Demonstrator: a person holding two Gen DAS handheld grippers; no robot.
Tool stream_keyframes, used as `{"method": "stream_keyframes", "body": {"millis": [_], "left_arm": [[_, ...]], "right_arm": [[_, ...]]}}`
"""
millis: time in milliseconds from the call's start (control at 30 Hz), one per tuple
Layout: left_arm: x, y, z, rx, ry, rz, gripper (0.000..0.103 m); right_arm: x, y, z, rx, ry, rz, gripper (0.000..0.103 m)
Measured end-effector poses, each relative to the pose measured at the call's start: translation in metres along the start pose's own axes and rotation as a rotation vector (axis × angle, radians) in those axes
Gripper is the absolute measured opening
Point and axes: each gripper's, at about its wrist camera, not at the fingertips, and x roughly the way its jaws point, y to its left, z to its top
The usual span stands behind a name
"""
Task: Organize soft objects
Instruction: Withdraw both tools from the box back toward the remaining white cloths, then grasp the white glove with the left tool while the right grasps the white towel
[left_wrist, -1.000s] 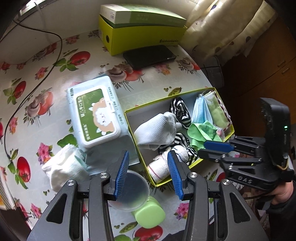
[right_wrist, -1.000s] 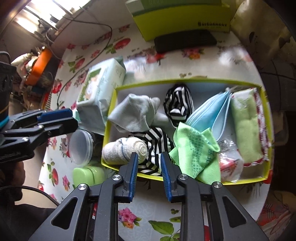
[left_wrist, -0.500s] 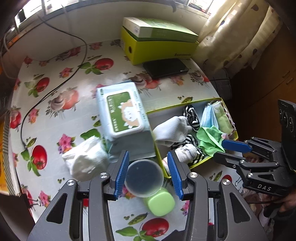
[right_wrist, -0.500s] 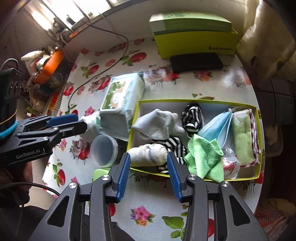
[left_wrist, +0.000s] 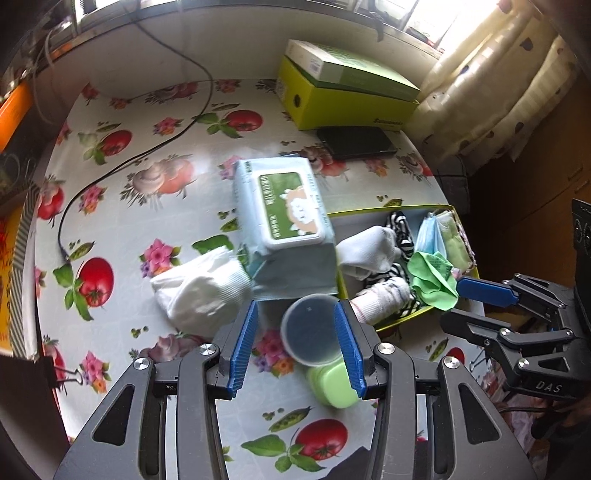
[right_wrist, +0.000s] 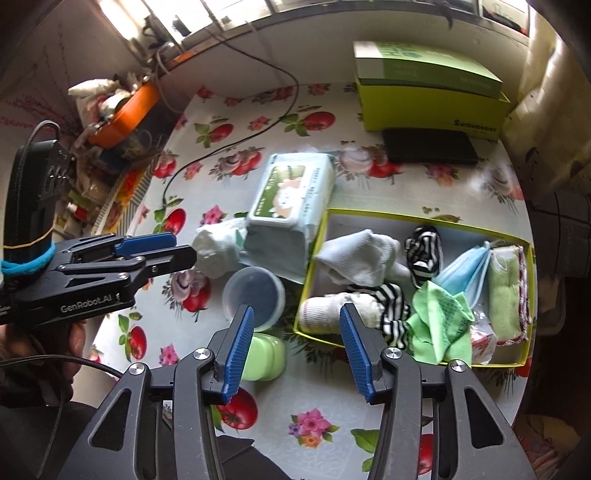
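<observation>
- Nearest, the right gripper (right_wrist: 295, 350) hangs above the front edge of the surface (right_wrist: 317, 398), its jaws just opened to a moderate gap with nothing between them.
- The left gripper (left_wrist: 295, 347) is likewise parted and empty, over a clear plastic cup (left_wrist: 310, 330) and a green container (left_wrist: 332, 384).
- Just beyond, the yellow tray (right_wrist: 517, 363) already holds white socks, striped socks (right_wrist: 424, 251), a green cloth (right_wrist: 439, 325), a blue mask (right_wrist: 465, 269) and a folded towel.
- Left to do, apparently: the white sock (left_wrist: 201, 291) lies outside the tray, touching the wipes pack (left_wrist: 288, 218).
- Farther back sits a yellow-green box (right_wrist: 432, 99).
- Only the right view shows the orange bowl (right_wrist: 125, 114); only the left shows the binder clip (left_wrist: 66, 376).
</observation>
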Motion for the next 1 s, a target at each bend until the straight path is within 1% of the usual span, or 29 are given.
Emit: {"method": "stream_keyframes", "body": {"millis": [133,333,433,600,700,767,900,1000], "left_arm": [[-0.002,0.018,-0.006,-0.038,-0.006,0.004,0.044],[0.000,0.055,-0.015,-0.116,-0.007,0.021,0.044],[0.007,0.077,-0.018,-0.155,0.004,0.036,0.044],[0.020,0.101,-0.021,-0.186,0.020,0.032,0.044],[0.030,0.106,-0.020,-0.170,0.028,0.018,0.044],[0.039,0.106,-0.017,-0.140,0.039,0.003,0.045],[0.055,0.095,-0.008,-0.058,0.048,-0.035,0.047],[0.069,0.088,0.000,0.002,0.056,-0.038,0.047]], "right_arm": [[0.005,0.014,0.003,-0.027,0.013,0.006,0.048],[0.014,0.032,0.009,-0.052,0.033,0.025,0.049],[0.021,0.040,0.013,-0.063,0.046,0.029,0.049],[0.033,0.054,0.022,-0.099,0.069,0.026,0.050],[0.039,0.059,0.028,-0.110,0.081,0.026,0.050],[0.042,0.061,0.031,-0.114,0.088,0.025,0.050],[0.049,0.058,0.036,-0.107,0.107,0.017,0.050],[0.053,0.054,0.038,-0.095,0.119,0.008,0.050]]}}
